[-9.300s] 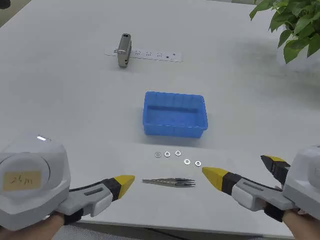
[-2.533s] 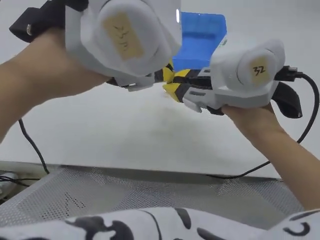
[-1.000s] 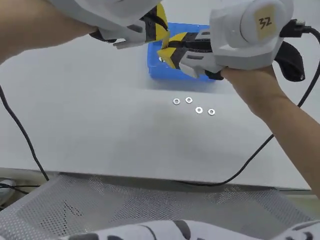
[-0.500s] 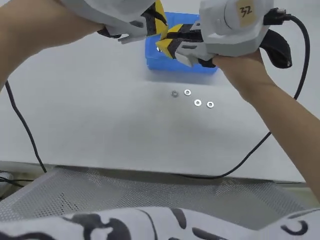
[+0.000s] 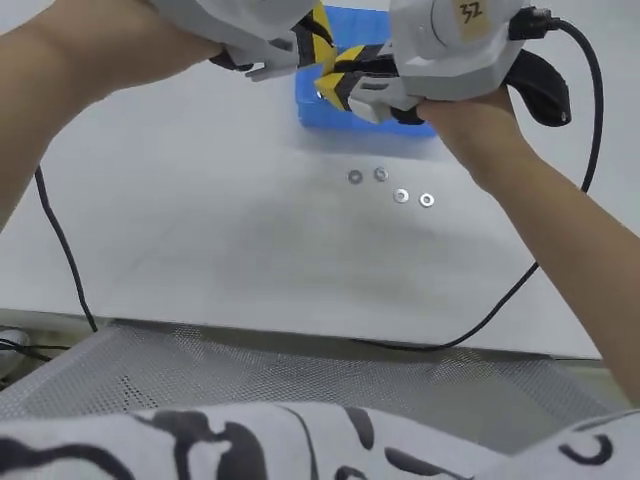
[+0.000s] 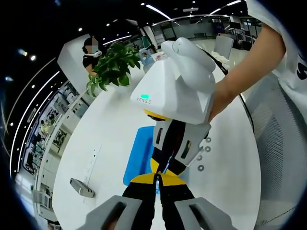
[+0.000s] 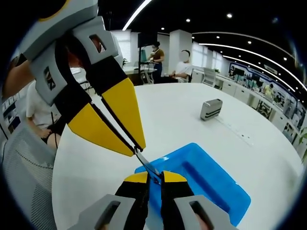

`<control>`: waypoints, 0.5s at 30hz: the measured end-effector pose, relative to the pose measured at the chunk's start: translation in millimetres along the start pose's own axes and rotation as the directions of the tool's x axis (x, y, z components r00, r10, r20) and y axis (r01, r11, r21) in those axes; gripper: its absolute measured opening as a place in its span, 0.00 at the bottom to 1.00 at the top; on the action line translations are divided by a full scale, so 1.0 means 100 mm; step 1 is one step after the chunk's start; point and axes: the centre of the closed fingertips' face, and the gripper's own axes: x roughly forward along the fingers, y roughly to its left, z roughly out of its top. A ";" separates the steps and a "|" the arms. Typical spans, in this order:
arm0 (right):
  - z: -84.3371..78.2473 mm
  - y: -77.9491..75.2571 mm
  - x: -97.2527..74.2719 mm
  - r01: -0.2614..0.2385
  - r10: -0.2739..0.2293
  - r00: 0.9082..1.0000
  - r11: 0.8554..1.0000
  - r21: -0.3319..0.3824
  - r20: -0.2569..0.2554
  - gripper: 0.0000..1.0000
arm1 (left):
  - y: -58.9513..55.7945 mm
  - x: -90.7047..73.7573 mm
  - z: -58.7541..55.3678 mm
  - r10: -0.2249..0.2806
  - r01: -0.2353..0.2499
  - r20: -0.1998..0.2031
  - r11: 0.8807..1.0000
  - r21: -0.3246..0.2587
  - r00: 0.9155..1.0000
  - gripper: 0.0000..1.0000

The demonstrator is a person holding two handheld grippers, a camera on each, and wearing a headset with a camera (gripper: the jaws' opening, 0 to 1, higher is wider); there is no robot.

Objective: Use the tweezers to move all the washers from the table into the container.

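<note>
Left gripper [image 6: 158, 178]: jaws drawn narrow and clamped on the tweezers [image 7: 145, 164]; seen at top centre of the head view.
Right gripper [image 7: 154, 176]: jaws equally narrow, pinched on the same tweezers just past the left gripper's tips.
Tweezers, position: held aloft between both grippers, in front of the left end of the blue container [image 7: 220, 189] in the head view.
Tweezers, axis: in the right gripper view the long axis runs from upper left, out of the left gripper's jaws, to lower centre. Which end is pointed cannot be told.
Washers [image 5: 401, 196]: four lie in a loose row on the counter [image 5: 220, 230], below the container in the head view and apart from it. Whether one sits in the tweezers cannot be told.
Step in hand (judged): settling the two-gripper hold over the container.
Recommendation: one gripper steadies the shank while the other squeezes the arms. Keep the tips projecting clear and lower squarely onto one washer's rim.
</note>
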 end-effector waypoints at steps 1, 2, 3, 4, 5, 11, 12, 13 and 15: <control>-0.01 0.00 -0.01 0.001 -0.001 1.000 1.000 0.005 -0.004 0.04 | 0.01 0.01 -0.01 0.000 0.000 -0.003 1.000 0.000 1.000 0.00; -0.02 0.00 -0.01 0.002 -0.002 1.000 1.000 0.006 -0.009 0.04 | 0.01 0.02 -0.02 -0.001 0.001 -0.006 1.000 0.001 1.000 0.00; -0.03 0.00 0.00 0.001 -0.001 1.000 1.000 0.003 -0.014 0.04 | 0.01 0.03 -0.03 -0.002 0.002 -0.009 1.000 0.003 1.000 0.00; -0.03 -0.01 0.01 0.002 -0.002 1.000 1.000 0.002 -0.017 0.04 | 0.00 0.03 -0.03 -0.003 0.003 -0.011 1.000 0.003 1.000 0.00; -0.04 0.00 0.01 -0.003 0.004 1.000 1.000 0.002 -0.022 0.04 | 0.00 0.04 -0.03 -0.006 0.006 -0.013 1.000 0.002 1.000 0.00; -0.05 -0.01 0.02 -0.022 0.023 1.000 0.997 0.070 -0.013 0.06 | 0.01 0.04 -0.03 -0.004 0.004 -0.002 1.000 -0.022 1.000 0.00; -0.05 -0.01 0.02 -0.020 0.021 1.000 0.997 0.076 -0.011 0.06 | 0.00 0.04 -0.03 -0.006 0.006 -0.002 1.000 -0.024 1.000 0.00; -0.05 -0.04 0.02 -0.016 0.017 1.000 0.997 0.080 -0.008 0.06 | 0.00 0.03 -0.02 -0.008 0.008 0.000 1.000 -0.026 1.000 0.00; -0.02 -0.04 0.00 -0.017 0.017 1.000 0.997 0.077 0.001 0.07 | -0.01 0.01 0.00 -0.010 0.010 0.009 1.000 -0.029 1.000 0.00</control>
